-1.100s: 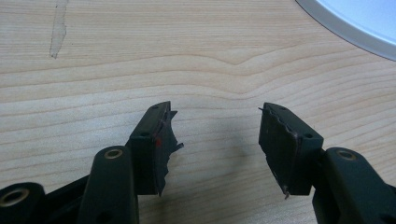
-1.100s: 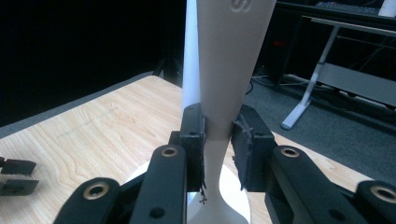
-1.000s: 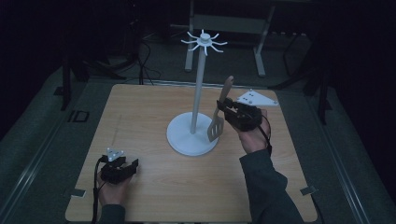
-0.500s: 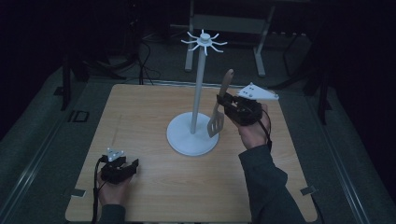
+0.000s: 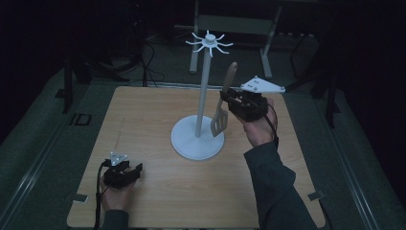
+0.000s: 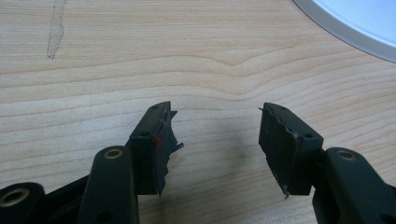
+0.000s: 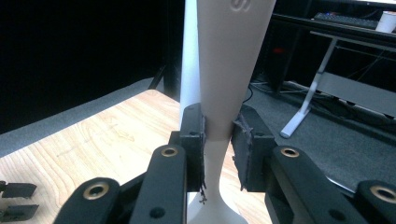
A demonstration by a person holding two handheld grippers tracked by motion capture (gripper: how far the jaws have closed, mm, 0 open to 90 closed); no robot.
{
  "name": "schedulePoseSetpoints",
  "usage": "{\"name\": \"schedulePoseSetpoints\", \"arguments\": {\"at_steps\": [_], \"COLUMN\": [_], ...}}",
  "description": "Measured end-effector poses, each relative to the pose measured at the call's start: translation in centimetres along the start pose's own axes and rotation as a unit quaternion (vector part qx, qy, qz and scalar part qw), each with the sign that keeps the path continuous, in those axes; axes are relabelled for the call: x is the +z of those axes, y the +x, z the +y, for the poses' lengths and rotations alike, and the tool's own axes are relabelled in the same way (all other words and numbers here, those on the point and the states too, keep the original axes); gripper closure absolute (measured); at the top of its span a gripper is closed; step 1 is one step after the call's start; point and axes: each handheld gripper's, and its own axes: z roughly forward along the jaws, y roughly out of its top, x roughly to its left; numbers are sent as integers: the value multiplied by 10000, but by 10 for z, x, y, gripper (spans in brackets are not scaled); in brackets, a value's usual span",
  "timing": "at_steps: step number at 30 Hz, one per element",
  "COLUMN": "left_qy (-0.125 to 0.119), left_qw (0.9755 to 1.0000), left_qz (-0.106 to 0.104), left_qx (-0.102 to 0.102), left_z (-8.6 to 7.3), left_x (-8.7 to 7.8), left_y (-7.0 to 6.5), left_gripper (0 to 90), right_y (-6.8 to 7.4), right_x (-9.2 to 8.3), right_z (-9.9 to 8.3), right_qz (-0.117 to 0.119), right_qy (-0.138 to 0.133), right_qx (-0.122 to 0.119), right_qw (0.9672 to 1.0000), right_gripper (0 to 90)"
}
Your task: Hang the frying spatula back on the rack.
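At the left of the high view, the left gripper (image 5: 123,173) rests low on the near left part of the wooden table (image 5: 143,110), well apart from everything else. Its own view shows its jaws standing wide with nothing between them, only bare wood and a slice of the stand's round base (image 6: 355,23) at the upper right.

At the middle of the table stands the white rack (image 5: 201,96), a thin upright pole on a round base, topped by a ring of short hooks (image 5: 209,42).

Just to the right of the pole, the right gripper (image 5: 230,100) holds a wooden spatula (image 5: 224,105) clamped by its handle, both pads pressing on it in the right gripper view (image 7: 219,93). The spatula hangs nearly upright, slotted blade down over the base, handle end pointing up and tilted slightly right. That upper end sits below the hooks and to their right, so hanging it would likely call for a lift and a small shift left toward the pole. The right hand is plainly the nearer one.
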Motion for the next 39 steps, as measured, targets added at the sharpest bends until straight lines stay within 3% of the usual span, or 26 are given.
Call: {"name": "schedulePoseSetpoints", "arguments": {"at_steps": [14,27,39], "left_qy": [-10,-37,-38], "left_qw": [10000,10000,10000], "left_qz": [-4,-3,-13], "left_qx": [-13,-44,-56], "left_z": [0,0,0], "left_x": [0,-1,-2], "left_y": [0,1,2], "left_gripper": [448,447,447], "right_y": [0,-5,-6], "right_x": [2,11,23], "right_z": [19,29,37], "right_qz": [26,-55,84], "right_qy": [18,315,531], "right_qx": [-35,78,79], "right_qw": [10000,9995,9985], "right_gripper": [749,749,749]}}
